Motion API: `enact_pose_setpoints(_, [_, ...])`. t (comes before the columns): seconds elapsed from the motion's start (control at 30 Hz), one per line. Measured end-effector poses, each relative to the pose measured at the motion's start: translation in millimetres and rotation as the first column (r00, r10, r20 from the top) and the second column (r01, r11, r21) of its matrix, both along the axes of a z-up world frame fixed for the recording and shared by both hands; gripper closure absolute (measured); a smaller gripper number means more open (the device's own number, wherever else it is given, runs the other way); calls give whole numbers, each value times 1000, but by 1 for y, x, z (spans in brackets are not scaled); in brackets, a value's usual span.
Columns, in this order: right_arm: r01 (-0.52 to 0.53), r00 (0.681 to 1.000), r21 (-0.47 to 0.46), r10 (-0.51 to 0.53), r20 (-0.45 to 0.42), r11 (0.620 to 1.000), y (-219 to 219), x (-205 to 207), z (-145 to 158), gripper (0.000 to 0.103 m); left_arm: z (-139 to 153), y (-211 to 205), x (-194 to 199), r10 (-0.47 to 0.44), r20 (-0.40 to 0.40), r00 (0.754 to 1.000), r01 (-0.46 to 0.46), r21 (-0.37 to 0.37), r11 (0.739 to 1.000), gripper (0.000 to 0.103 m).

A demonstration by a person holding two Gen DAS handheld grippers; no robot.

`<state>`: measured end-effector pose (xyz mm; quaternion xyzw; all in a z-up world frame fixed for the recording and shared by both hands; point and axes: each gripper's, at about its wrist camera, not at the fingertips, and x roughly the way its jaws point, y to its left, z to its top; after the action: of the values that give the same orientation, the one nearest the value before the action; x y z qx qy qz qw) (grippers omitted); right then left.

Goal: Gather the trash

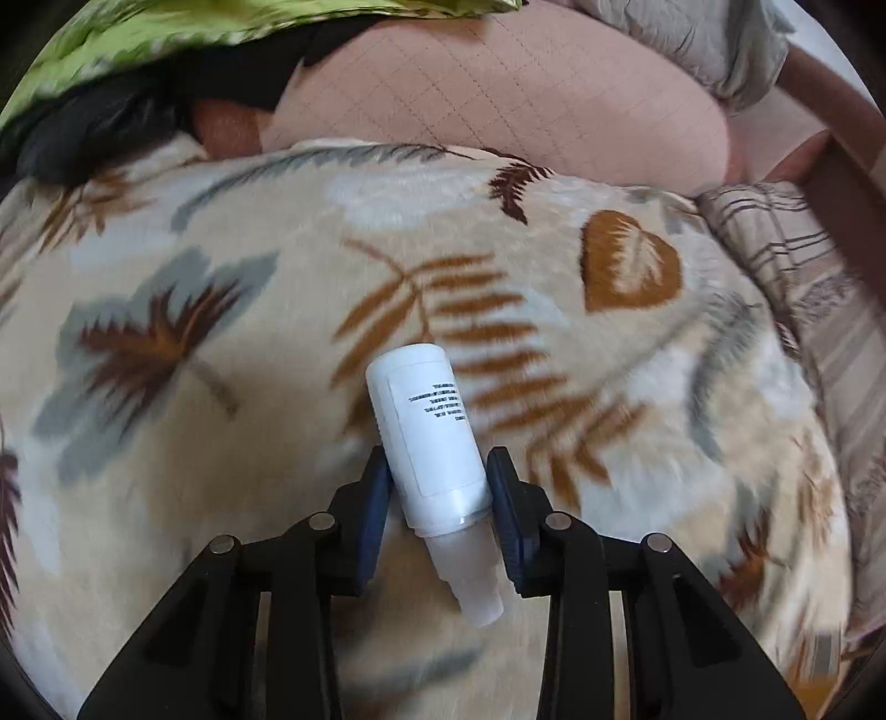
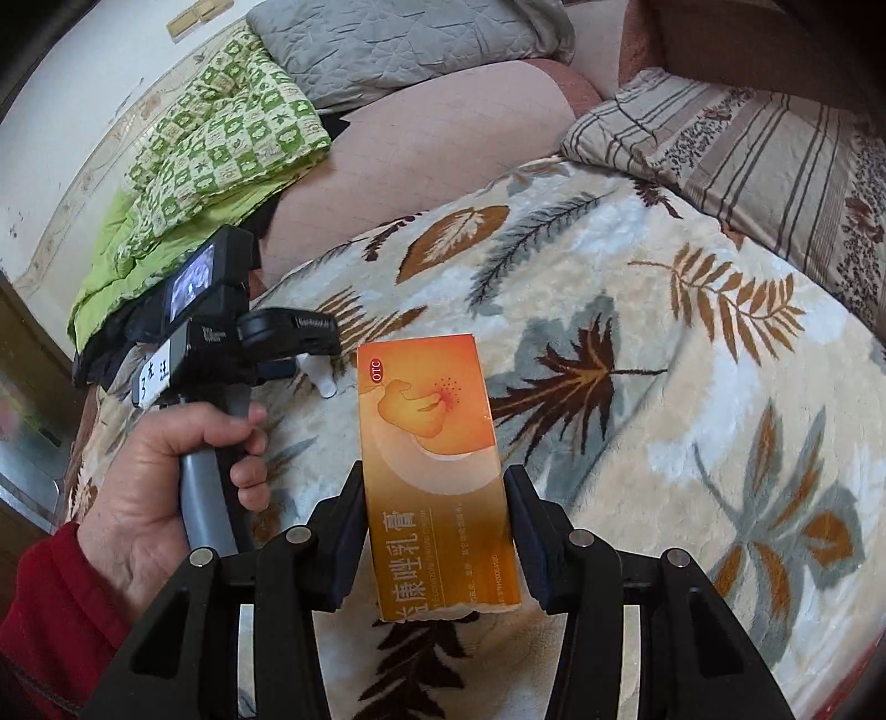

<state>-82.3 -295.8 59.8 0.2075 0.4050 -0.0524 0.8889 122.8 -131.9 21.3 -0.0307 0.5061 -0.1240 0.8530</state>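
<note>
My left gripper [image 1: 437,482] is shut on a small white spray bottle [image 1: 429,426], pads on both sides of its body, its nozzle end pointing back toward the camera. It hangs over a leaf-patterned blanket [image 1: 221,332]. My right gripper [image 2: 437,520] is shut on an orange medicine box [image 2: 432,443] with Chinese print and an OTC mark, held lengthwise above the same blanket [image 2: 664,387]. In the right wrist view the left gripper [image 2: 299,354] shows at the left, held by a hand in a red sleeve, with the bottle's white tip [image 2: 324,382] sticking out.
A pink quilted cushion [image 1: 498,94] lies beyond the blanket. A green patterned quilt [image 2: 221,144] and a grey pillow [image 2: 398,44] lie at the back. A striped pillow [image 2: 747,166] lies at the right. A wall [image 2: 83,83] runs along the left.
</note>
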Motion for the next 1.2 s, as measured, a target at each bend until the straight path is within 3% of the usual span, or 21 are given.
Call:
enact_pose_setpoints(0.3, [-7, 1000, -63, 7, 1, 998, 23, -31, 7, 51, 28, 45, -137, -123, 111, 986, 126, -16, 992, 69])
enact_pose_setpoints(0.4, [-6, 1000, -112, 7, 4, 994, 38, -56, 3, 51, 37, 53, -184, -158, 164, 974, 158, 12, 987, 69])
enact_pose_setpoints(0.6, [23, 999, -175, -17, 40, 984, 52, -96, 8, 51, 47, 61, -252, -139, 257, 956, 133, 42, 990, 69])
enact_pose_setpoints(0.67, [34, 998, -189, -24, 53, 981, 55, -105, 11, 51, 47, 59, -268, -143, 303, 942, 120, 92, 988, 69])
enact_pose_setpoints(0.9, [42, 998, -234, -28, 65, 971, 65, -132, 12, 51, 47, 53, -287, -183, 388, 903, 125, 170, 977, 69])
enact_pose_setpoints(1.2, [61, 997, -230, -48, 61, 971, 64, -139, 9, 51, 45, 54, -288, -180, 406, 896, 120, 168, 979, 69])
